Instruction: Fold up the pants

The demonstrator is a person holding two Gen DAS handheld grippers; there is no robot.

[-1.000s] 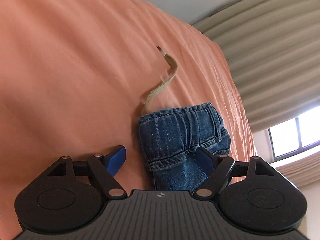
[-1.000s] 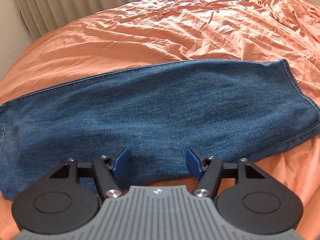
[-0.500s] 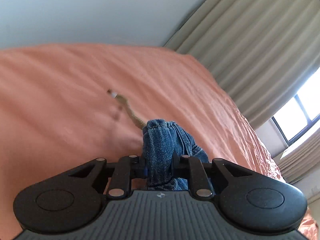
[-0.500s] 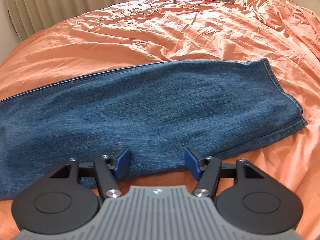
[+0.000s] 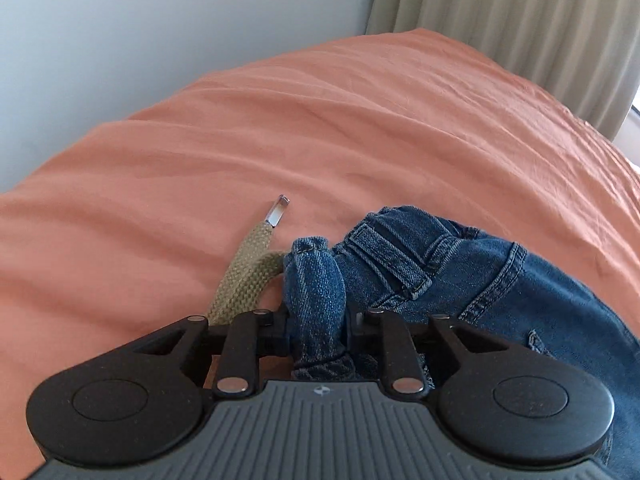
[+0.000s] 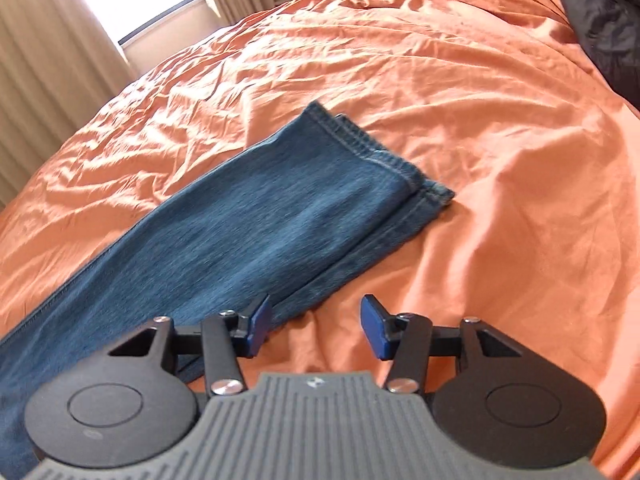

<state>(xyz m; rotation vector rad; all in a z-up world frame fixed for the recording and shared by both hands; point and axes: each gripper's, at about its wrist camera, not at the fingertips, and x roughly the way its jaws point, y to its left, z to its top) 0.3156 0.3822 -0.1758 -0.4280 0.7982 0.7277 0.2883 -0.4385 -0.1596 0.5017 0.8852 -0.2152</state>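
- The bed (image 6: 500,128), under its rumpled orange sheet, carries everything here; it gives you a broad, soft surface to lay the garment flat before folding.
- The pants (image 6: 248,232) lie stretched across that sheet, legs stacked one on the other, so the lengthwise fold looks done and the crosswise fold is what remains.
- Their hem end (image 6: 400,164) rests flat near your right side, both cuffs lined up, ready to be met by the other end.
- Your left tool (image 5: 318,322) pinches a bunched fold of the waistband (image 5: 316,280); its jaws are easing slightly apart, yet the denim fills the gap and the pads press on it. Holding there lets you carry the top toward the cuffs.
- Your right tool (image 6: 316,330) hovers just beside the lower leg edge, roughly half open and closing, with only sheet between its pads.
- The tan drawstring (image 5: 248,276) trails from the waistband onto the sheet; it may also be caught under the left tool, though the view hides that.
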